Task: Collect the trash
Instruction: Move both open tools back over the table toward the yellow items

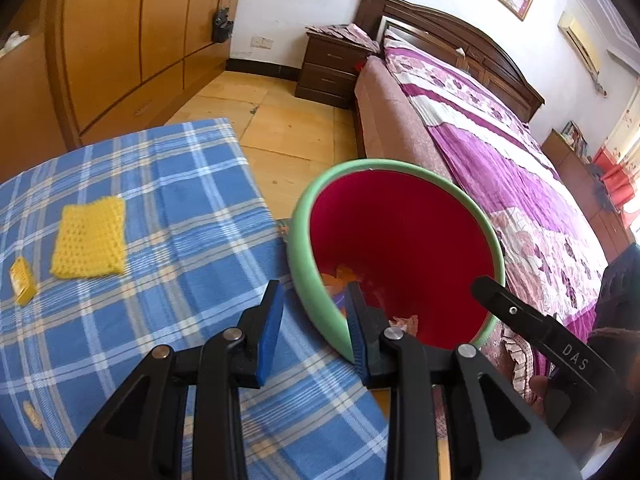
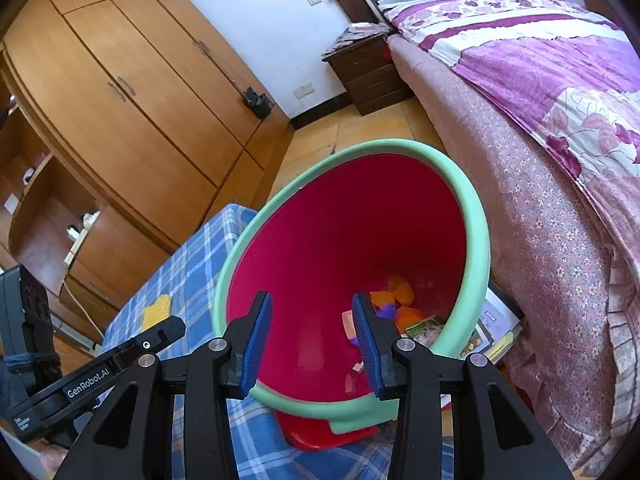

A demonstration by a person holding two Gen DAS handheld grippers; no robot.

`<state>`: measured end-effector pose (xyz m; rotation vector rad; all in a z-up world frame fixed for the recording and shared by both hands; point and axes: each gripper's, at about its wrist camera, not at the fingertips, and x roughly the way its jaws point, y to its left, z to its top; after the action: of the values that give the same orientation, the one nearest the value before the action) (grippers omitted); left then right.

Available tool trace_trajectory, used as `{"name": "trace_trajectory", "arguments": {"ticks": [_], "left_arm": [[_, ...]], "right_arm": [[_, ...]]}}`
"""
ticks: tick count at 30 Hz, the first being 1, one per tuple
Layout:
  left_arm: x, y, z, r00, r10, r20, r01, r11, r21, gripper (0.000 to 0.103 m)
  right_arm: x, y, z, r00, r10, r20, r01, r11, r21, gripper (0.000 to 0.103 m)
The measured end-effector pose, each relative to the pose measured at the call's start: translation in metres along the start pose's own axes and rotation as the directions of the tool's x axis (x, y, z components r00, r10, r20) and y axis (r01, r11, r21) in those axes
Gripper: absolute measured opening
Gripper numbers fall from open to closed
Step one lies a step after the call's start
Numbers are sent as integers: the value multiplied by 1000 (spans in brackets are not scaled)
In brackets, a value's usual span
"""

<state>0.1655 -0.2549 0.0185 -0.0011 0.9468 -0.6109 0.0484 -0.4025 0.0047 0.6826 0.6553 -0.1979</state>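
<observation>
**Left wrist and right wrist: bin partly filled, table not cleared**

Left wrist: the left gripper (image 1: 314, 330) hangs empty with jaws parted, over the near rim of the red, green-rimmed bin (image 1: 400, 216). Left of the bin, a yellow crocheted square (image 1: 90, 238) and small yellow box (image 1: 23, 282) lie on the checked tablecloth (image 1: 180, 200), seemingly uncollected.

Right wrist: the right gripper (image 2: 312, 344) gapes empty above the bin, where orange scraps (image 2: 402, 290) and paper already lie.
</observation>
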Motion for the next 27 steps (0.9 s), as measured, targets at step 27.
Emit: {"name": "trace_trajectory", "arguments": {"ticks": [27], "left_arm": [[-64, 128, -15, 981, 179, 80, -160, 966, -203, 31]], "right_arm": [[-5, 71, -21, 999, 47, -8, -48, 992, -115, 50]]}}
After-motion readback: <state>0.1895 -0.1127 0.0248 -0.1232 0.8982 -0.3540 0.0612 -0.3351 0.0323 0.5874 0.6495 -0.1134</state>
